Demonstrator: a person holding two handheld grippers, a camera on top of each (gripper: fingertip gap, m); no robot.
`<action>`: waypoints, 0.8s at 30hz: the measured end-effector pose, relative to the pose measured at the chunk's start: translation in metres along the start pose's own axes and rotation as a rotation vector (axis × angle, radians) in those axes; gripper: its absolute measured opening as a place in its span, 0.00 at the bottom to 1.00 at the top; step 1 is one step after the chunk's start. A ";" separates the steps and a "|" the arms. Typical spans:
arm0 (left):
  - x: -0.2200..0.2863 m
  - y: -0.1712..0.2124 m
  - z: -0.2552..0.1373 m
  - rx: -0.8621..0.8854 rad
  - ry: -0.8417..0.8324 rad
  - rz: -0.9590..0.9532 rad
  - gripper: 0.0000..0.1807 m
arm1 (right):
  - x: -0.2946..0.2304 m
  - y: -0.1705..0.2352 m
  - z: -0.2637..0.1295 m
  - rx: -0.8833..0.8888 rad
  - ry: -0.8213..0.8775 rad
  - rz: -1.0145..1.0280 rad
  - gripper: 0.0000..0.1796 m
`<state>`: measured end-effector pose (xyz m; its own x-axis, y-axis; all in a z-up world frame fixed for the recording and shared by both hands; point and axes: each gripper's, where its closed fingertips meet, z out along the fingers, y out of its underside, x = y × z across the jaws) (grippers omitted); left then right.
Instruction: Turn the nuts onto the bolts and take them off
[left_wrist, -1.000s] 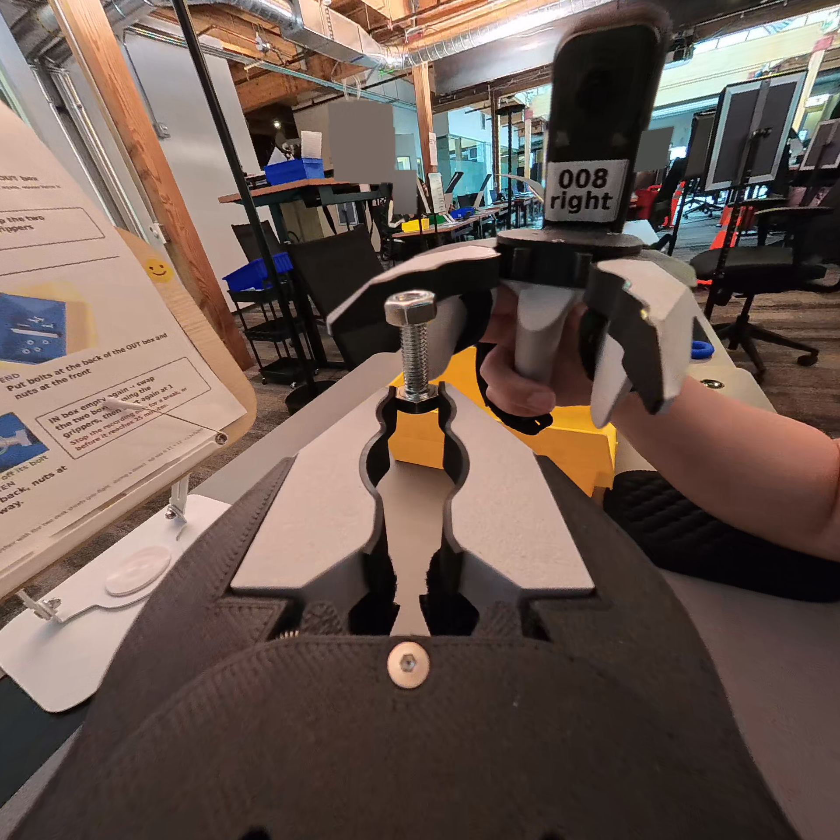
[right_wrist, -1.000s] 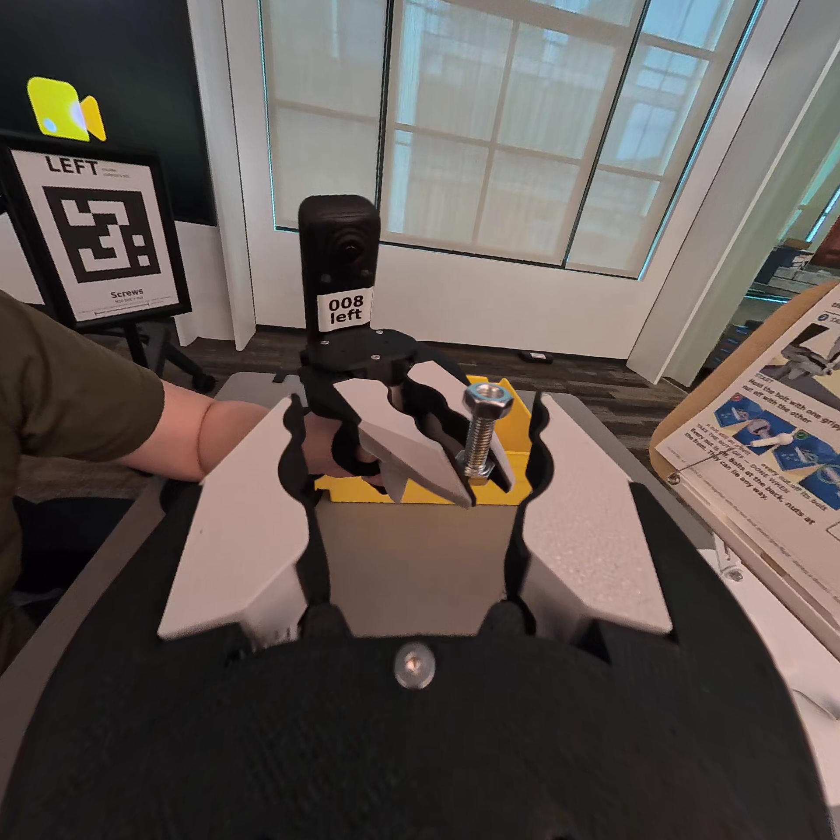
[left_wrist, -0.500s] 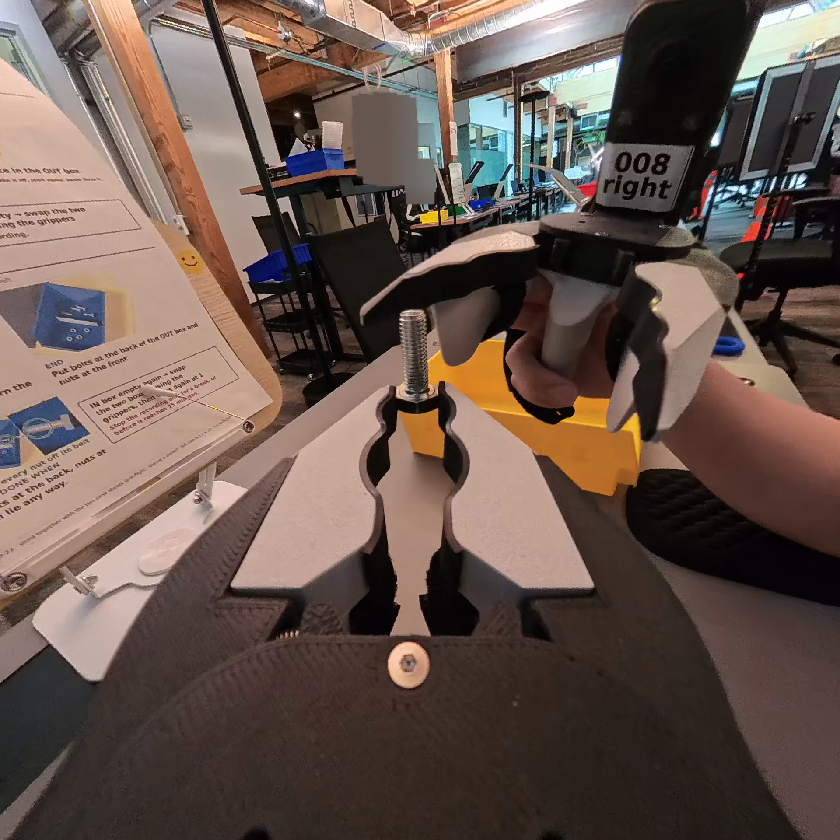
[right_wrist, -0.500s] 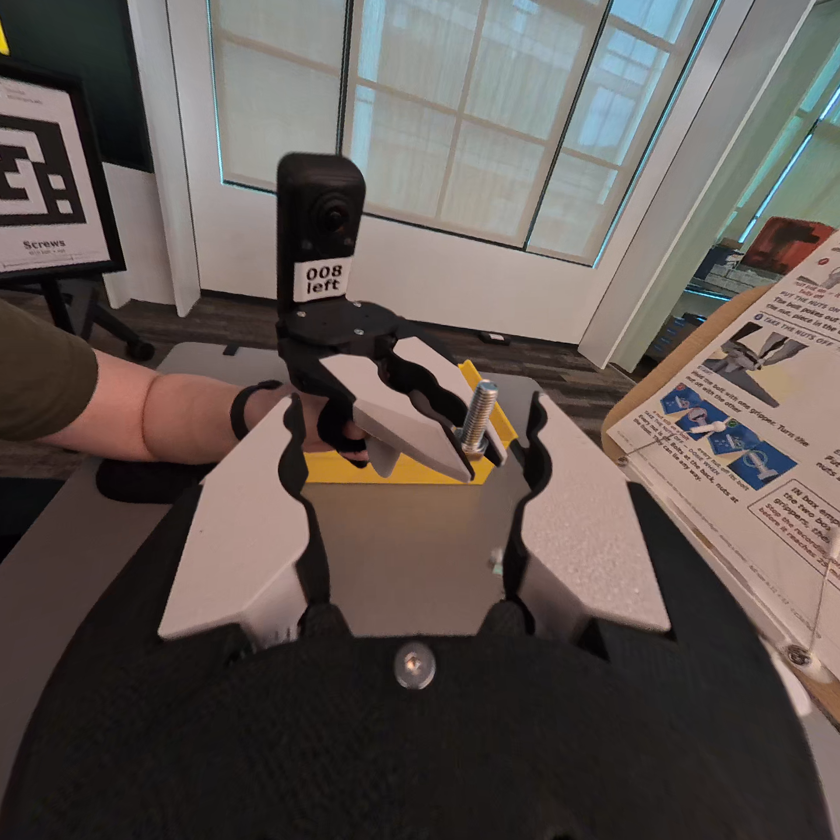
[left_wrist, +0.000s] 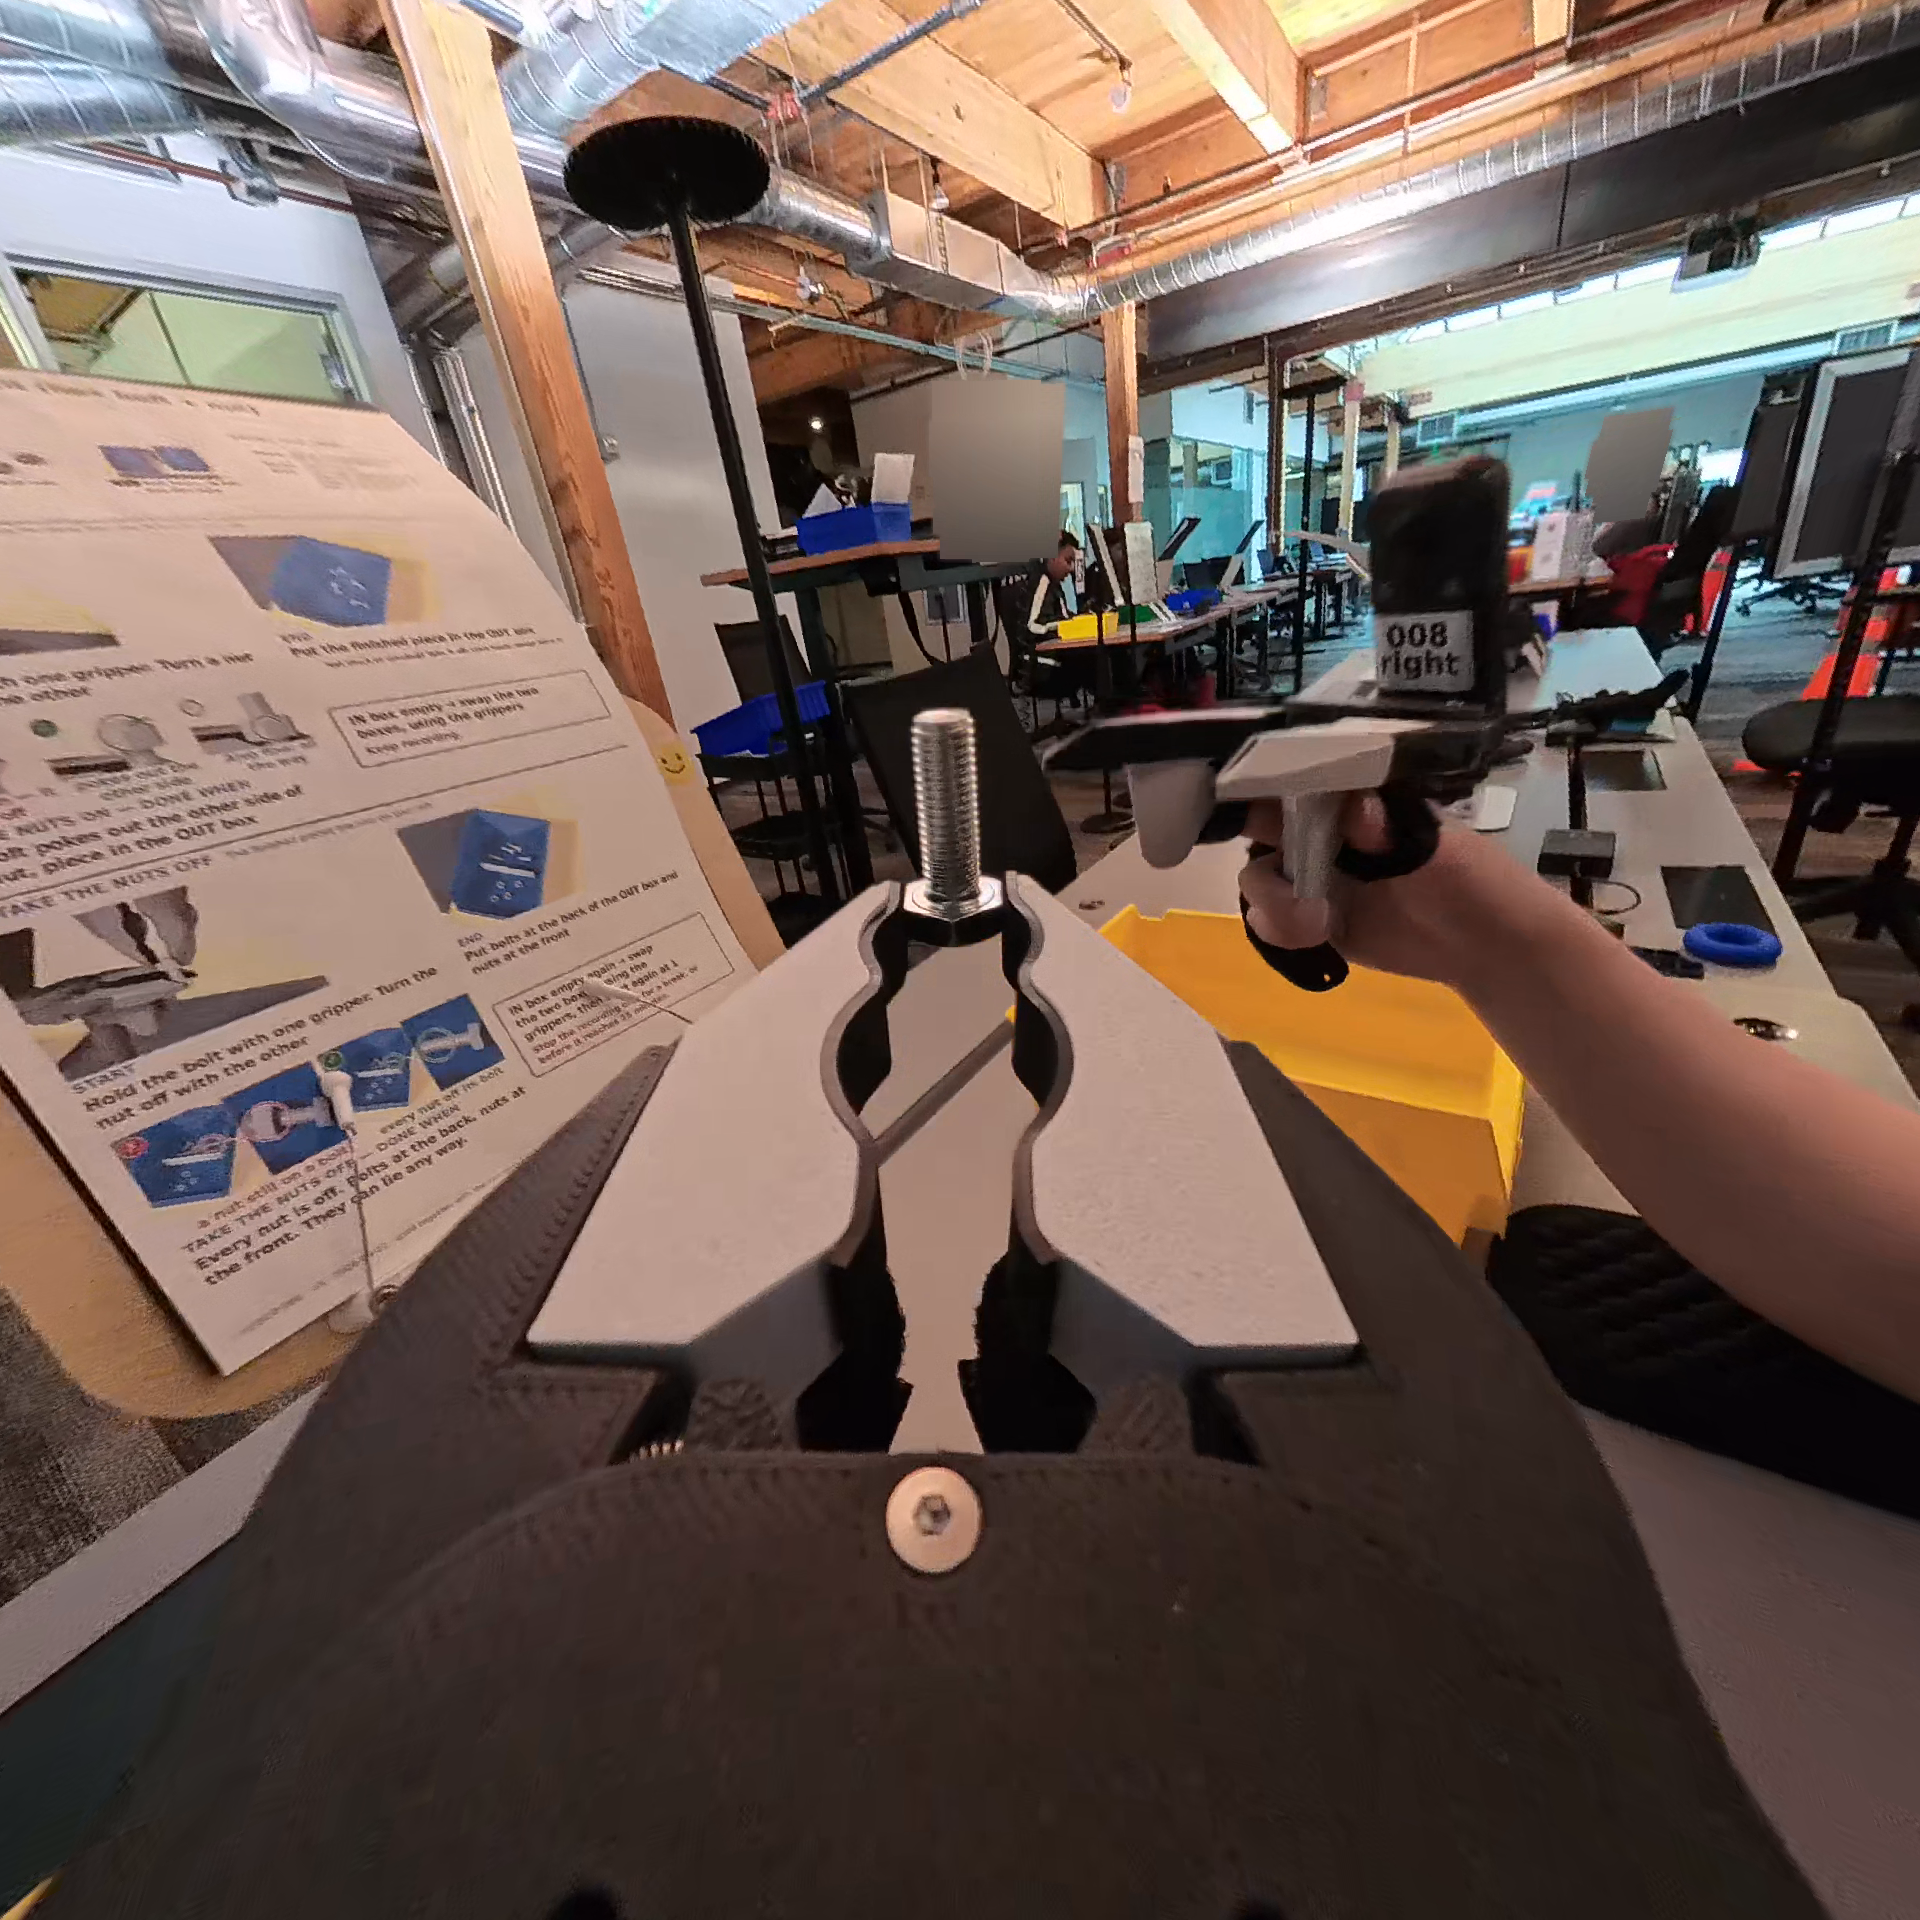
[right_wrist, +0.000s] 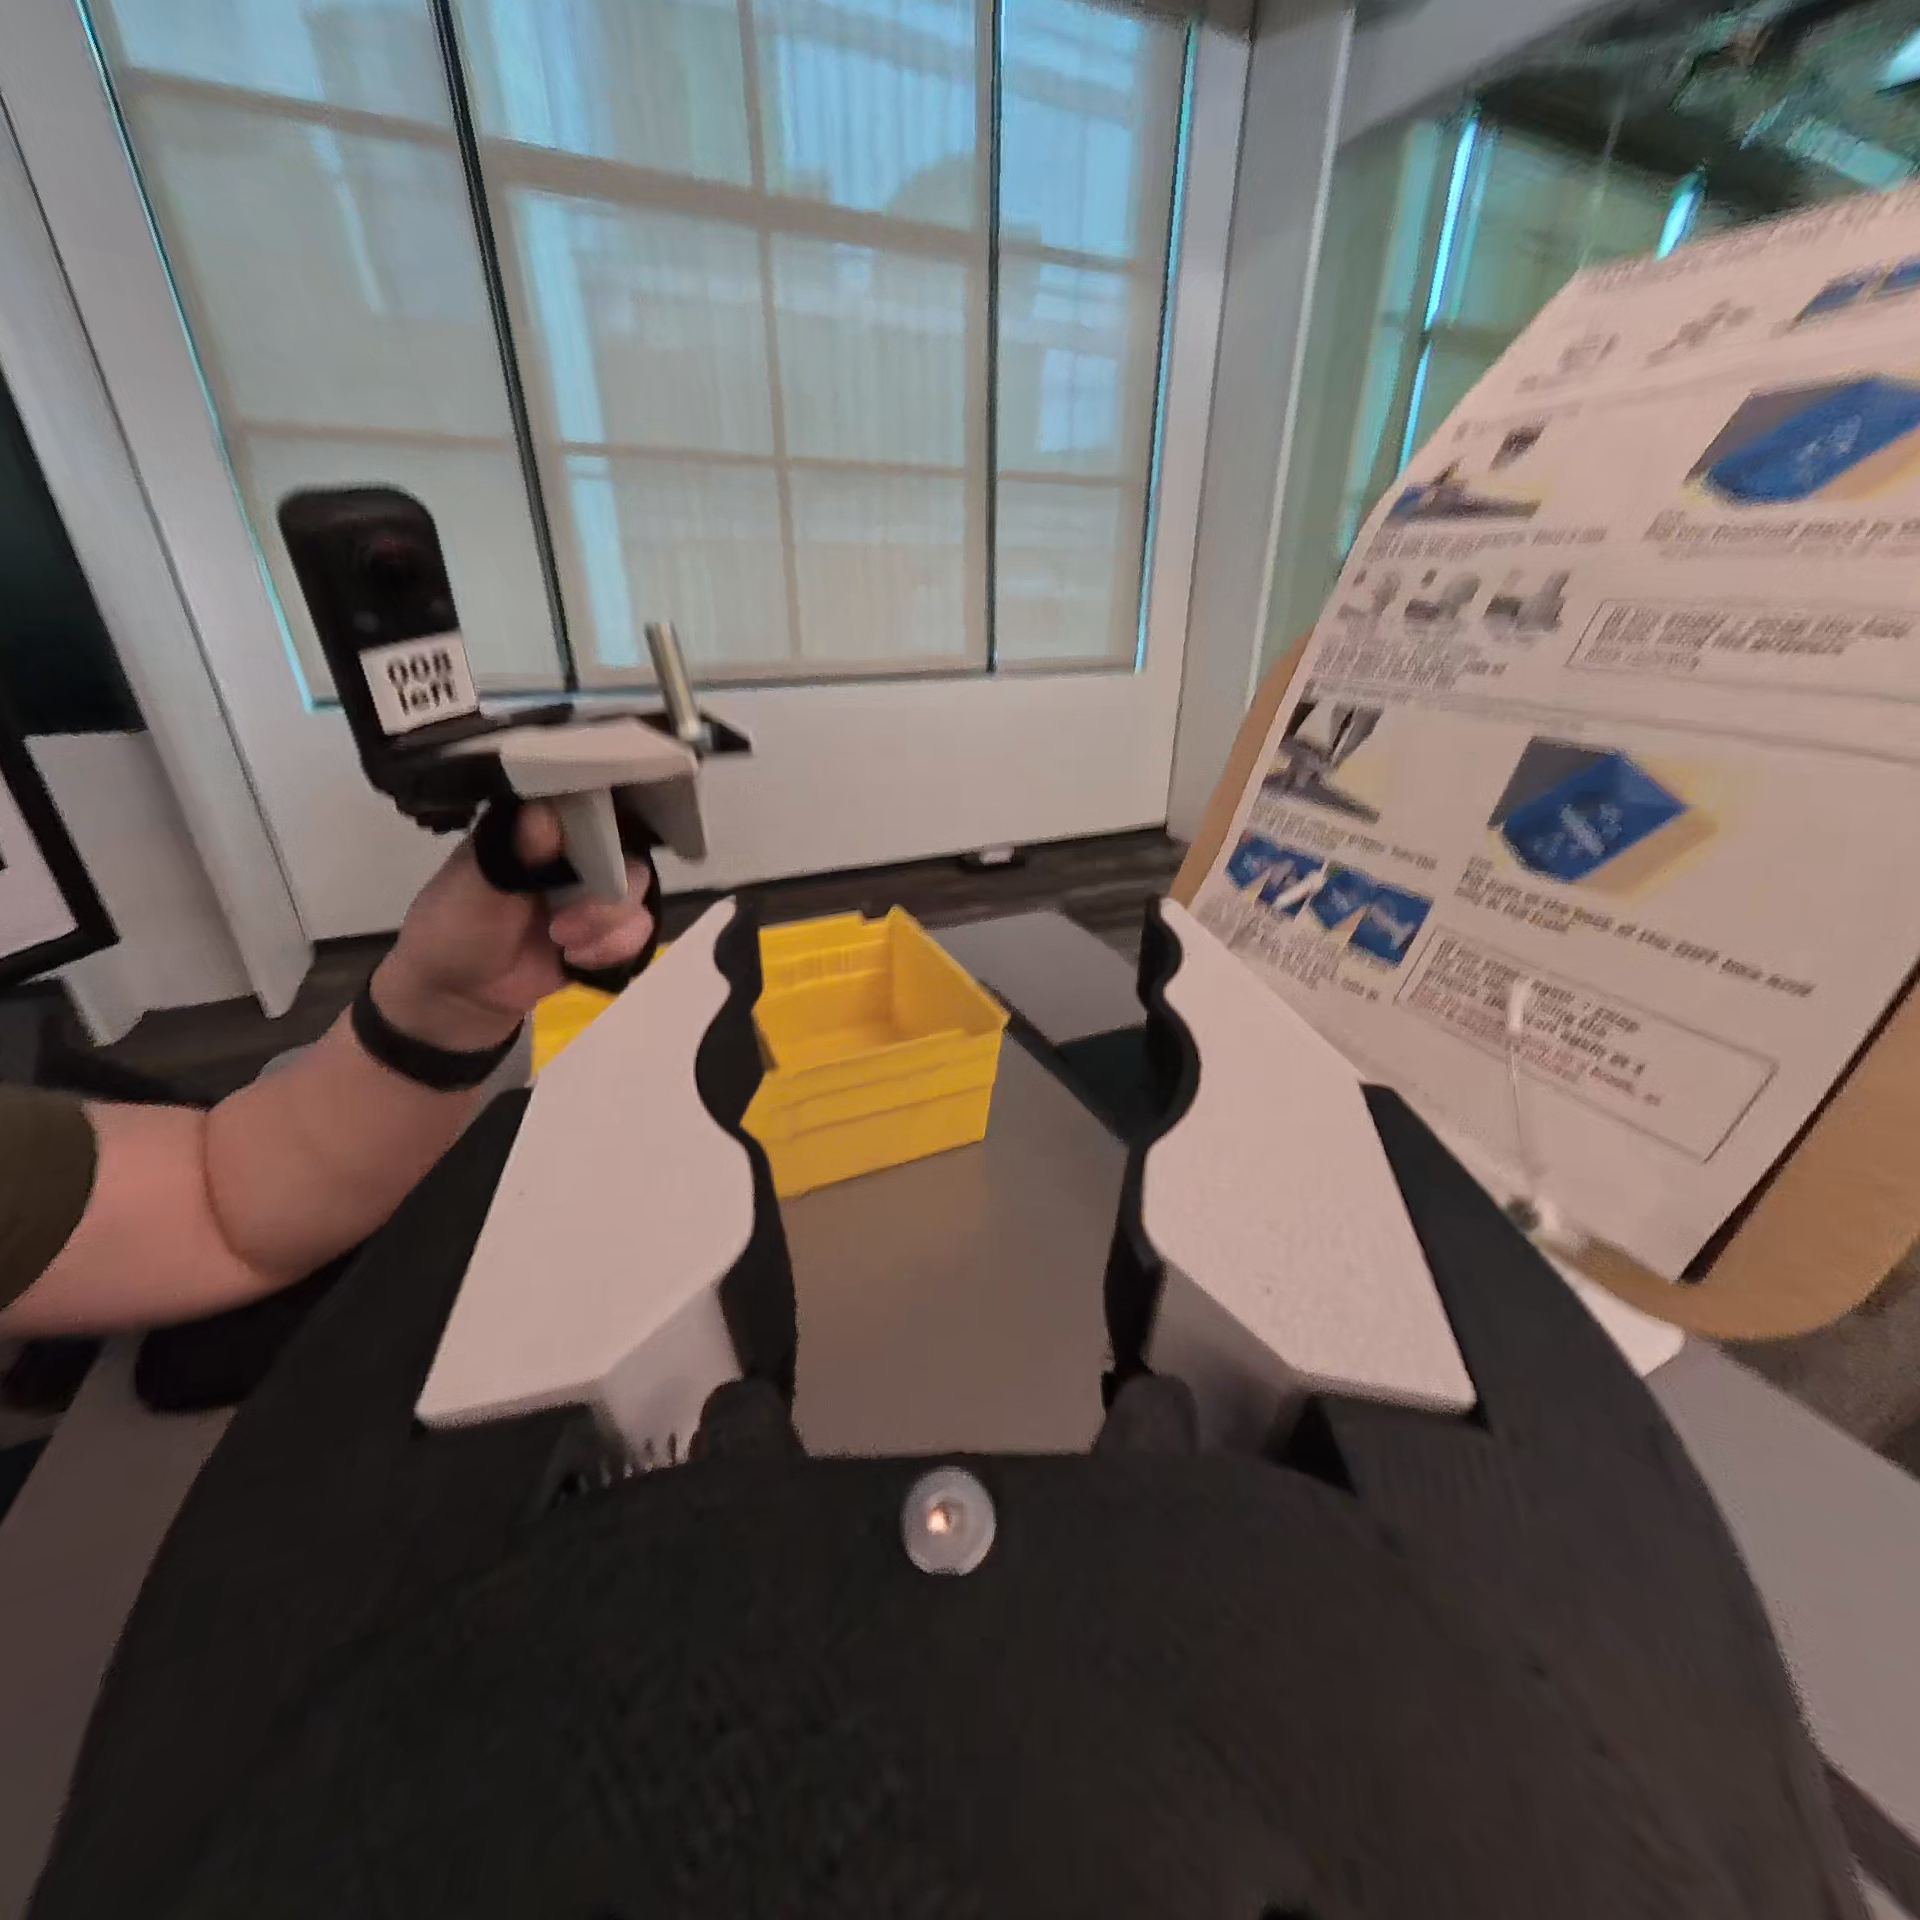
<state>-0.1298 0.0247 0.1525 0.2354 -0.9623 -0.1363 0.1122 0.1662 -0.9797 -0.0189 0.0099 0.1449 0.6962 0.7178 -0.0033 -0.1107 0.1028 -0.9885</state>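
My left gripper (left_wrist: 948, 906) is shut on the hex end of a steel bolt (left_wrist: 943, 800). The bolt stands upright, its bare threaded shaft pointing up with no nut showing on it. My right gripper (right_wrist: 945, 925) is open and empty, above the table in front of a yellow bin (right_wrist: 883, 1039). In the left wrist view the right gripper (left_wrist: 1132, 790) is held level, off to the right of the bolt and apart from it. In the right wrist view the left gripper (right_wrist: 707, 748) is up at the left with the bolt (right_wrist: 670, 675) sticking up from it.
A tilted instruction board (left_wrist: 312, 831) stands left of the bolt; it also shows in the right wrist view (right_wrist: 1610, 779), close to the right finger. The yellow bin (left_wrist: 1351, 1039) sits on the grey table (left_wrist: 1818, 1714). A black arm pad (left_wrist: 1662, 1340) lies under the forearm.
The hex nut seen on top of the bolt a second ago is gone from the shaft. The right gripper has drawn away to the right. The left gripper has risen with the bolt.
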 end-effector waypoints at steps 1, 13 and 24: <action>0.000 -0.002 -0.002 0.004 -0.002 0.001 0.09 | -0.005 0.012 0.002 -0.067 -0.040 0.018 0.38; -0.038 -0.040 -0.049 0.032 -0.187 0.109 0.09 | -0.165 0.220 -0.027 -1.126 -0.834 -0.176 0.00; -0.099 0.000 -0.060 -0.087 -0.244 -0.016 0.09 | -0.126 0.204 -0.006 -1.044 -0.623 -0.193 0.00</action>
<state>-0.2115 0.1074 0.1575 0.4612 -0.8826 -0.0914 0.0366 0.1218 -0.9919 -0.1246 -0.0638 -0.0576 0.1494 0.9873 -0.0539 0.7760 -0.1508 -0.6124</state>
